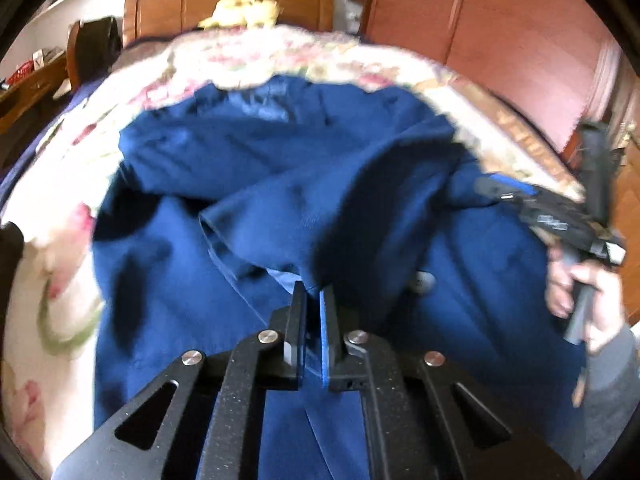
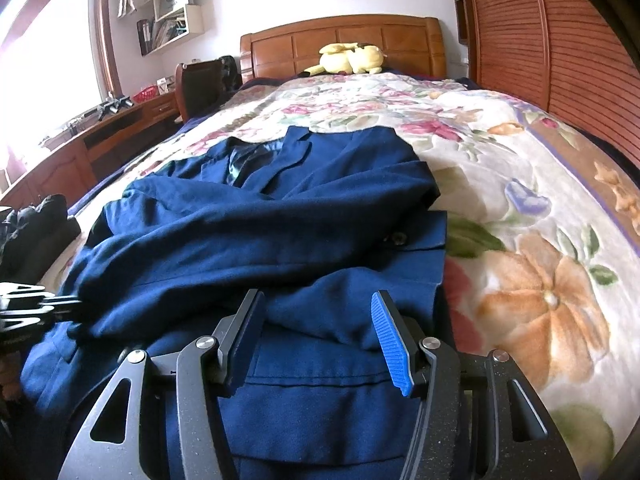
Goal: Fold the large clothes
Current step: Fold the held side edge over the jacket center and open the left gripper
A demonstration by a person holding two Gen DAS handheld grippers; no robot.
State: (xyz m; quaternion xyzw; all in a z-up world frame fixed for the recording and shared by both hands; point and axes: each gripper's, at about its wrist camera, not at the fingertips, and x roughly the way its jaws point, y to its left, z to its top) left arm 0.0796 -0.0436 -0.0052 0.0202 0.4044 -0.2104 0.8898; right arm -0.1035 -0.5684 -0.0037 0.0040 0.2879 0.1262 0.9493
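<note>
A navy blue jacket [image 2: 280,208] lies on the floral bedspread [image 2: 520,184], collar toward the headboard, with one sleeve folded across its body. My left gripper [image 1: 314,292] is shut on the jacket's sleeve cuff [image 1: 344,216] and holds it lifted over the jacket [image 1: 180,280]; that view is motion-blurred. My right gripper [image 2: 318,300] is open and empty, its jaws wide apart just above the jacket's lower front. The right gripper also shows at the right edge of the left wrist view [image 1: 540,208], held in a hand. The left gripper shows at the left edge of the right wrist view [image 2: 32,304].
A yellow plush toy [image 2: 352,58] lies by the wooden headboard [image 2: 340,40]. A wooden wardrobe [image 2: 560,40] runs along the bed's right side. A desk [image 2: 100,128] and chair [image 2: 204,80] stand to the left. A dark garment [image 2: 36,224] lies at the bed's left edge.
</note>
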